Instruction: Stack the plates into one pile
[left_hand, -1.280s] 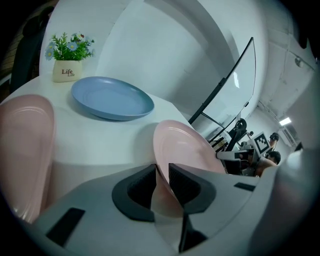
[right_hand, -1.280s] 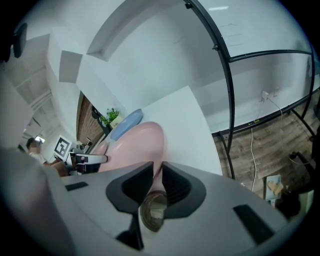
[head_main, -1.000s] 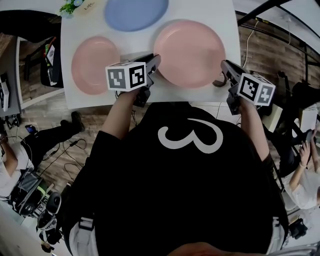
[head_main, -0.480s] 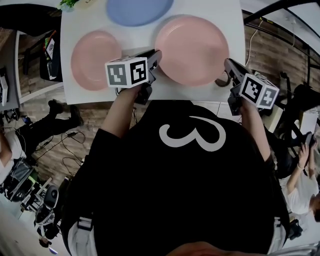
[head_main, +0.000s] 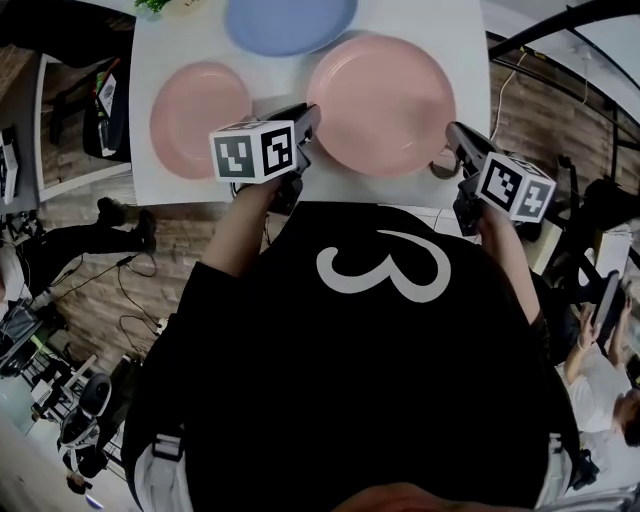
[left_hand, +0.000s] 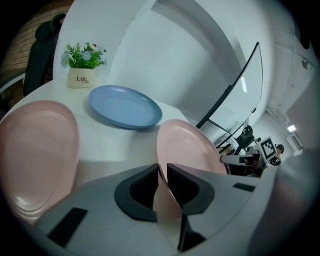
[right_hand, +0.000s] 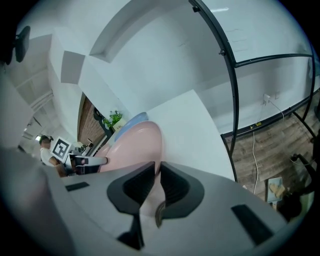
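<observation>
Seen from the head, the white table (head_main: 462, 40) carries three plates. A potted plant (left_hand: 81, 70) stands at its 11 o'clock corner. The small pink plate (head_main: 198, 105) lies flat at 9 o'clock, apart from the others. The blue plate (head_main: 290, 20) lies at 12 o'clock, its near rim just beside the big pink plate (head_main: 380, 88), which fills the table from the middle out to 3 o'clock.

The left gripper (head_main: 307, 120) reaches in from the near edge and meets the big pink plate at that plate's 8 o'clock. Its own view shows the rim running between the two dark pads, which stand narrow, one on each side of the rim and against it. These jaws have just been closing.

The right gripper (head_main: 452, 134) comes in at the same plate's 4 o'clock. In its own view the jaws stand narrower still, and the pink rim fills the slit between the pads. They too have just been closing. So both grippers hold the one plate by opposite sides of its near half. Whether it has left the table cannot be told.
</observation>
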